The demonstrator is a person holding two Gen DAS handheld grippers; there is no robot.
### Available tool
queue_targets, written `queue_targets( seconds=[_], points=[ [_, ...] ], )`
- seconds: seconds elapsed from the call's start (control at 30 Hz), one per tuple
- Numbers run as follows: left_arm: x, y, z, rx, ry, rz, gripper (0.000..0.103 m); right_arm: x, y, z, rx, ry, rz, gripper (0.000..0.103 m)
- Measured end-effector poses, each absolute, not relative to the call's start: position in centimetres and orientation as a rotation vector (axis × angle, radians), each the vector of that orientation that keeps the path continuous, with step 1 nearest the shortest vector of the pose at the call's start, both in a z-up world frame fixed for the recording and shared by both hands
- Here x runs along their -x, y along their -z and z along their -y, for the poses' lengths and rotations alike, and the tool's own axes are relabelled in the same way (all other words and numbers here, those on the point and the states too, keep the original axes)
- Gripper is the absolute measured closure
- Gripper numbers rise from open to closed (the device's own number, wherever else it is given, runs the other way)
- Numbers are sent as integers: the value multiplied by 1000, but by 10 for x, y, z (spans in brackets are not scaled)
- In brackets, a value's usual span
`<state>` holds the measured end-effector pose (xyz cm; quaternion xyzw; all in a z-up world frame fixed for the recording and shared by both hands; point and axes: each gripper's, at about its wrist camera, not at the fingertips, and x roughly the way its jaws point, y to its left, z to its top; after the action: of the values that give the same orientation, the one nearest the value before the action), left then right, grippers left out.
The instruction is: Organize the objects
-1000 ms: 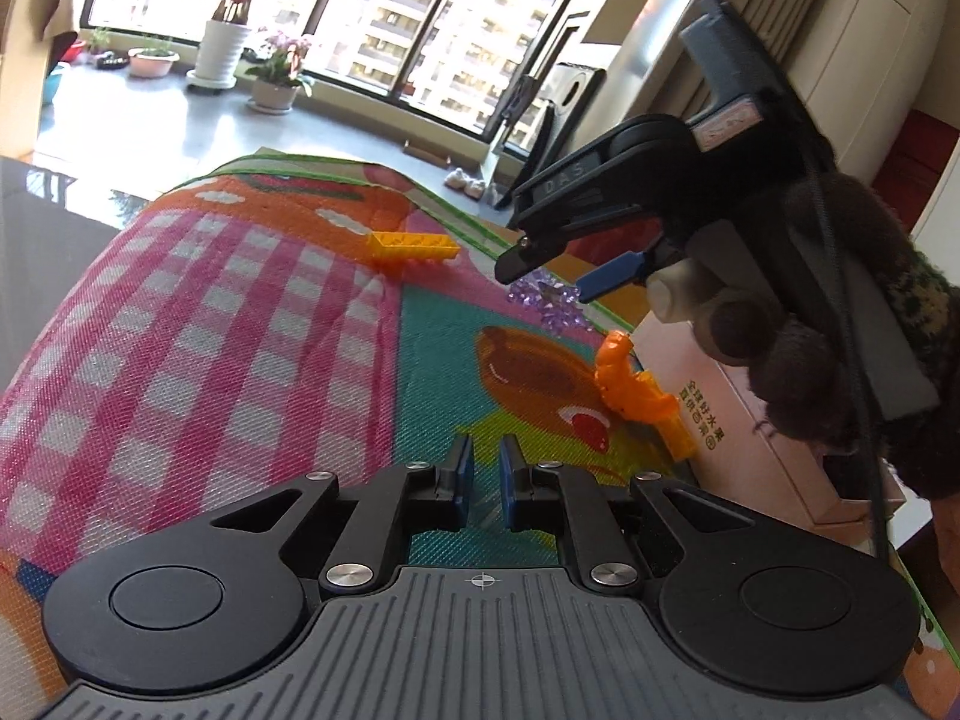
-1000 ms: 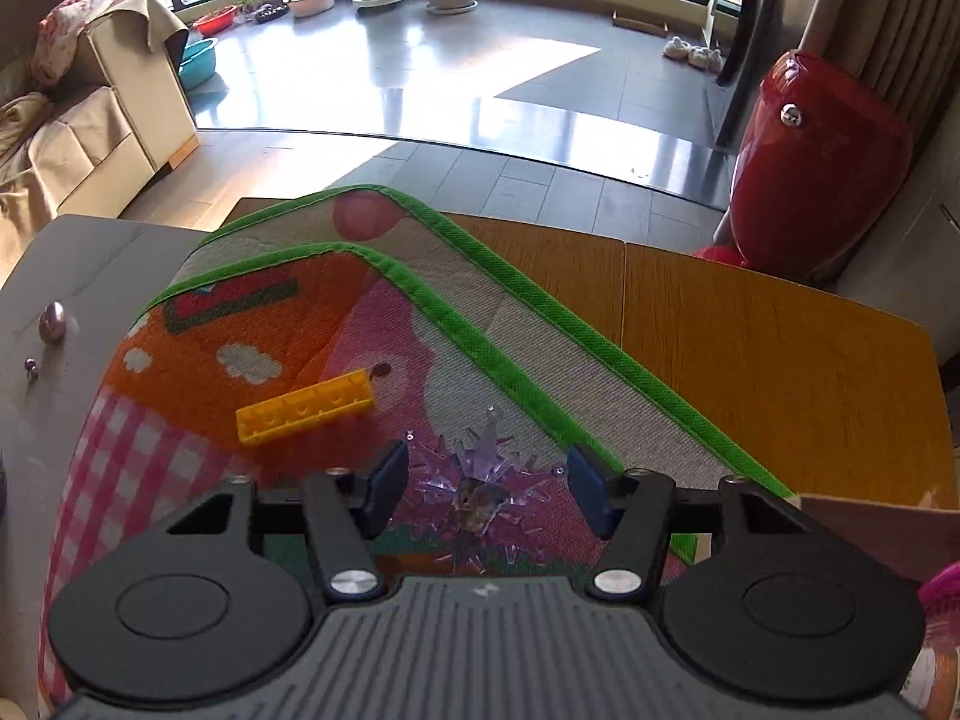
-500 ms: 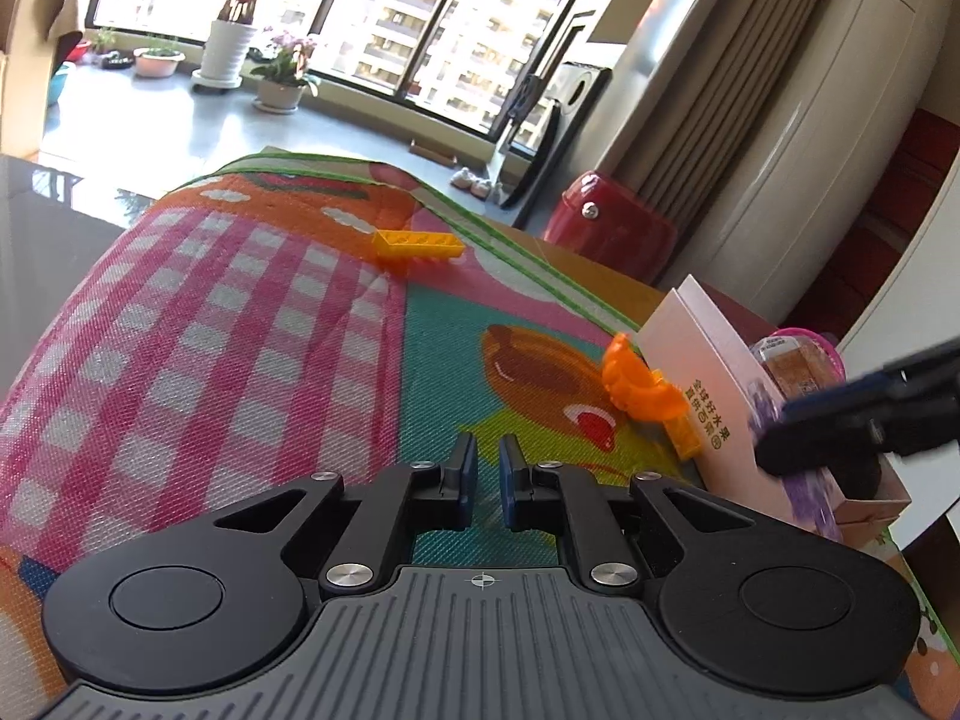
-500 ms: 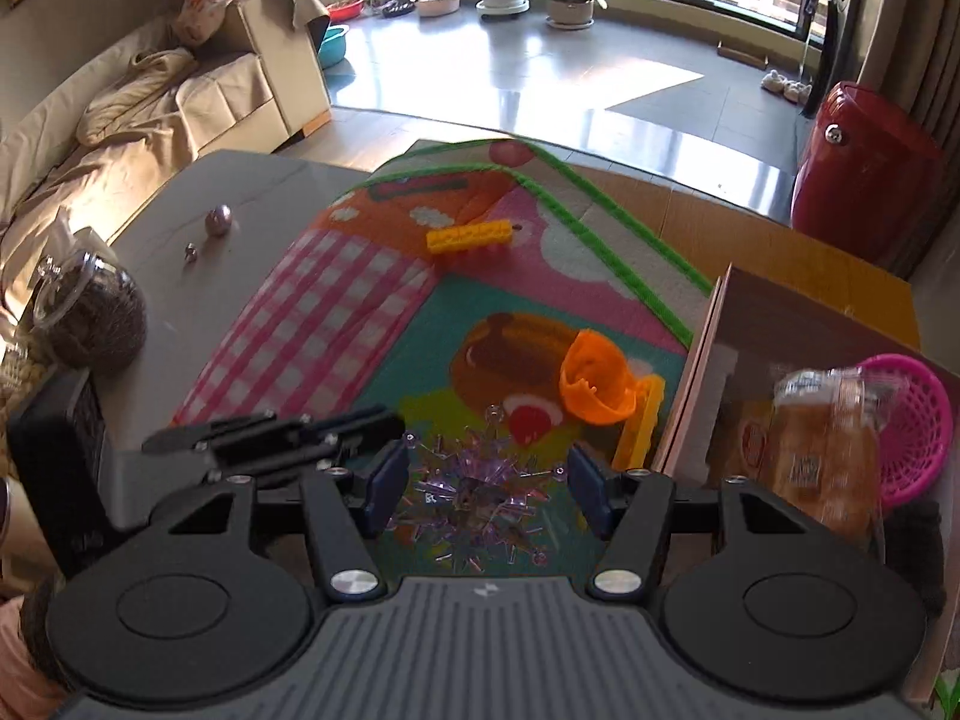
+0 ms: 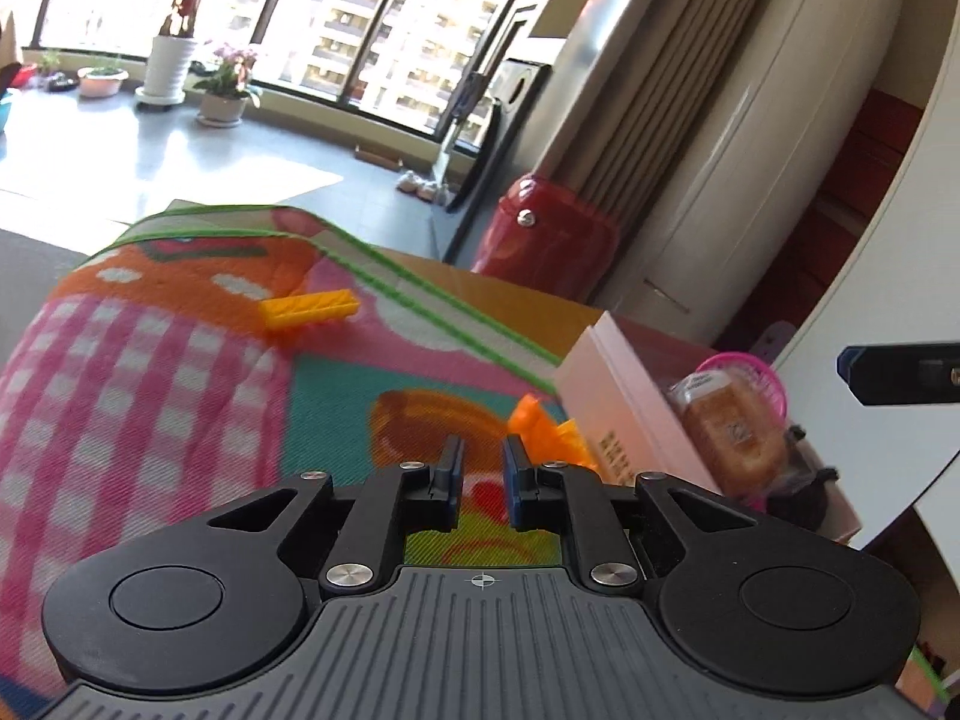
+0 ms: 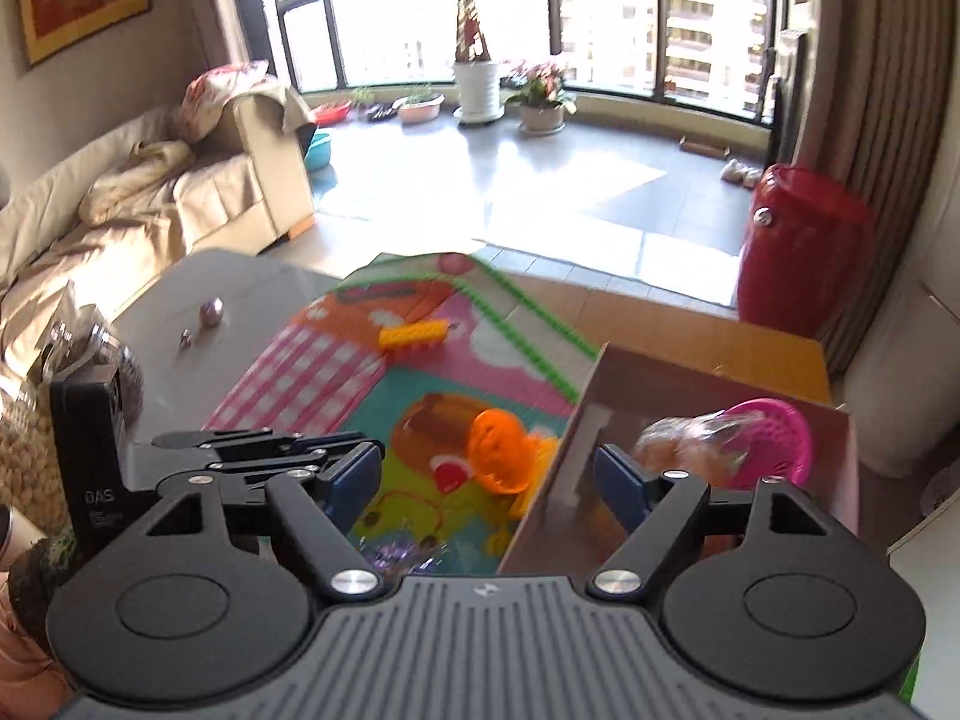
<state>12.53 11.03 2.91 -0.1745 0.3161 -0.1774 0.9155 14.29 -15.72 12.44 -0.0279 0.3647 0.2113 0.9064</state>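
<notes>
Since half a second back, right claw [image 6: 489, 480] had spread wider and swung toward the box [image 6: 600, 372]; the purple spiky toy [image 6: 401, 555], earlier framed between its fingers, now showed low in the right wrist view, below and inside the left finger. Right claw: open wide, gripping nothing.

Toy's position: lower centre of the frame, over the play mat [image 6: 312, 372], left of the box's near wall. It was blurred, so I could not tell whether it lay on the mat or was falling. It did not look to be inside the box.

Left claw [image 5: 483, 468]: nearly closed, a narrow slit between the pads, nothing in it; it hung over the mat, near the orange toy [image 5: 543, 429].

Box contents seen: wrapped bread [image 6: 678, 450] and pink basket [image 6: 774, 438], both to the right side. Yellow brick [image 6: 414, 336] lay further up the mat, well apart from the box.

Judgement on the step (purple toy into box):
- The release point seemed short of the wall, so the toy likely needs re-gripping.
- Close on the spiky body across its middle; thin spikes may slip or bend.
- Carry it fully past the box wall before opening.
- Drop over the bare left part of the box, not onto the bread.
- Keep the left claw clear of the right one's path.
</notes>
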Motion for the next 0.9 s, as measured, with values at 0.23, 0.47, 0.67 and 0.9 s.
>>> queue_targets(
  seconds=[0.23,0.47,0.67,0.9],
  points=[
    [-220,-19,-50,278,362,-792,88,-153,-114,198,-15,-367,-739,23],
    [-220,-11,-1,-17,480,-824,85,-153,-107,240,-79,-293,-728,21],
    [-152,-13,-14,-64,604,-862,84,-154,-102,258,-134,-271,-731,19],
    [-79,-19,-29,-131,863,-936,82,-153,-95,249,-132,-305,-745,19]
  ],
)
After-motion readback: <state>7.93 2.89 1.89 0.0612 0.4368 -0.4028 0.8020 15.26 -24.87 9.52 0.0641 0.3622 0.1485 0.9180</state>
